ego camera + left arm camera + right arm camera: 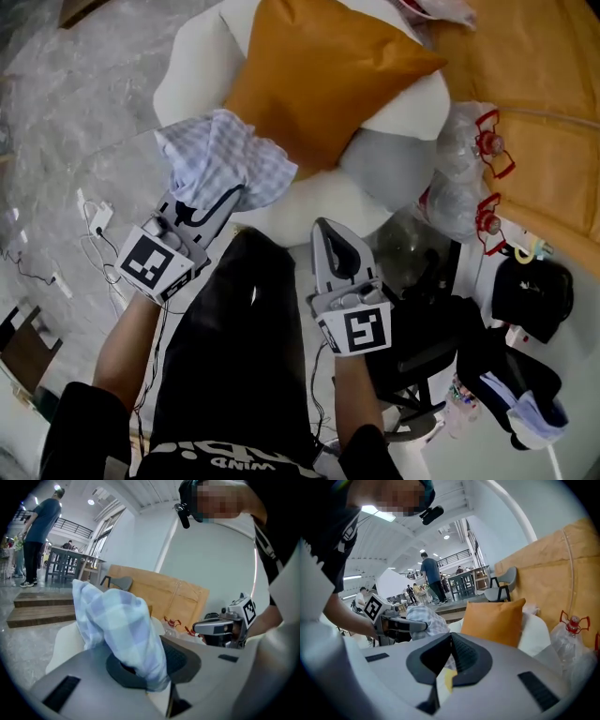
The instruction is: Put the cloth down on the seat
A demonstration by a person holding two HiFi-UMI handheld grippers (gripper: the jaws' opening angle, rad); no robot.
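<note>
Where the person's lap in black trousers fills the lower part of the head view, both hand-held grippers reach forward from it, each bearing a marker cube. Left gripper: jaws nearly together and clamped on the blue-and-white checked cloth, which bunches upward out of the pads and hides their tips in the left gripper view. Right gripper: jaws brought tip to tip with nothing between them, level with the left gripper and well apart from the cloth.

The cloth hangs over the front left edge of the white seat; whether it touches the seat cannot be told. Its far side overlaps the lower left corner of the orange cushion, which leans tilted on the seat. White cables lie on the grey floor to the left of the left gripper.

To the right of the seat stand two clear plastic bottles with red caps, just beside a large sheet of brown paper. Farthest off, in the left gripper view, a standing person in a dark top is seen beside tables, above wooden steps.
</note>
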